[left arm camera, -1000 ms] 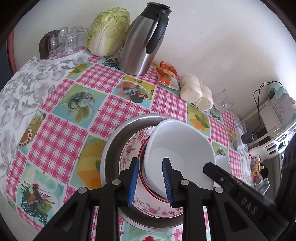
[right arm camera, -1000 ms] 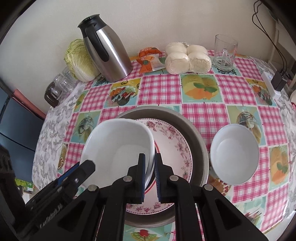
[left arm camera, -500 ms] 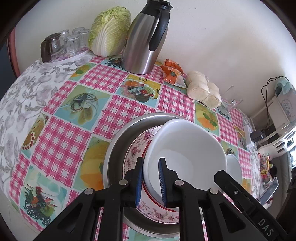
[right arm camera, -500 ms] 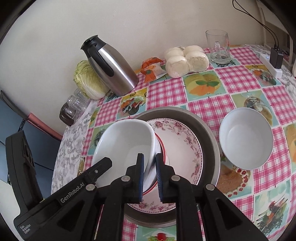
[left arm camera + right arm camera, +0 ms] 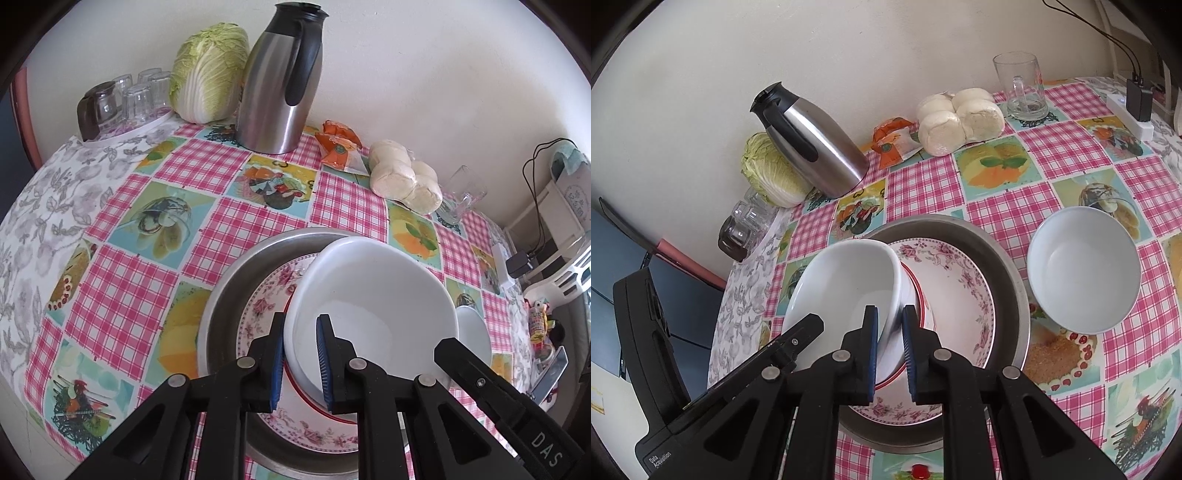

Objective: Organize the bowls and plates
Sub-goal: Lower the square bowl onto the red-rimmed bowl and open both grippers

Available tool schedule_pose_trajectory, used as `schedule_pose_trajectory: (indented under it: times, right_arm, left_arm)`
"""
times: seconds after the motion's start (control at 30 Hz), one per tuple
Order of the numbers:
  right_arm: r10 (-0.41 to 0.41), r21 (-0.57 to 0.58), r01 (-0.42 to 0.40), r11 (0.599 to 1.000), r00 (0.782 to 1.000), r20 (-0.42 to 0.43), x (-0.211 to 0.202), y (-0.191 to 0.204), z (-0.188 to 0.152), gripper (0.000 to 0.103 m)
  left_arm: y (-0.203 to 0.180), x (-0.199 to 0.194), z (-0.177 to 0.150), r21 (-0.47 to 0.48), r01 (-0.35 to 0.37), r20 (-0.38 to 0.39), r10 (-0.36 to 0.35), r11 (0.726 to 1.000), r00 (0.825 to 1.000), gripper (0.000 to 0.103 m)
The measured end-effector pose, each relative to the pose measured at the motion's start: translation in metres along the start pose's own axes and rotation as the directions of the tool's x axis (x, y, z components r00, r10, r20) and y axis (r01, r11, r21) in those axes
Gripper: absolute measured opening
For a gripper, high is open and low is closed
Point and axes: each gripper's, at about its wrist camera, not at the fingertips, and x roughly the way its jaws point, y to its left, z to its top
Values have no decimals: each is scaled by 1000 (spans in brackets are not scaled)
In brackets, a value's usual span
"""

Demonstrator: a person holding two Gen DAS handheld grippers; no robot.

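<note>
A white bowl (image 5: 373, 295) (image 5: 846, 284) sits tilted in a red-rimmed bowl (image 5: 916, 291), over a floral plate (image 5: 266, 306) (image 5: 960, 280) that lies in a round metal basin (image 5: 229, 295) (image 5: 1008, 266). My left gripper (image 5: 300, 325) is shut on the white bowl's near left rim. From the other side, my right gripper (image 5: 889, 314) pinches the bowl's right wall, one pad inside and one outside. Whether the red-rimmed bowl is also caught I cannot tell. A second white bowl (image 5: 1082, 269) (image 5: 474, 332) stands upright on the tablecloth to the basin's right.
Along the wall stand a steel thermos jug (image 5: 280, 85) (image 5: 812, 144), a cabbage (image 5: 207, 70), a tray of glasses (image 5: 122, 99), an orange packet (image 5: 338, 144), bagged buns (image 5: 406, 177) (image 5: 960, 118) and a glass mug (image 5: 1021, 85). A power strip (image 5: 1130, 114) lies at the far right edge.
The left gripper's jaws have narrowed from a loose straddle to a pinch on the white bowl's rim. The right gripper kept its hold and rolled a little, and the bowl tilted up slightly.
</note>
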Motion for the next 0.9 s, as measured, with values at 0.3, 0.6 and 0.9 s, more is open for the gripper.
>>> schedule_pose_trajectory:
  times: [0.3, 0.6, 0.9]
  right_arm:
    - [18, 26, -18, 999, 1000, 2, -2, -10, 4, 15]
    - [-29, -21, 29, 999, 1000, -11, -7, -4, 3, 18]
    - [-112, -44, 112, 993, 994, 5, -23, -2, 4, 46]
  left_arm:
    - [-4, 5, 4, -2, 26, 12, -26, 1000, 1000, 19]
    - [5, -1, 3, -49, -17, -5, 16, 999, 1000, 44]
    - [13, -29, 4, -70, -56, 35, 58, 996, 998, 78]
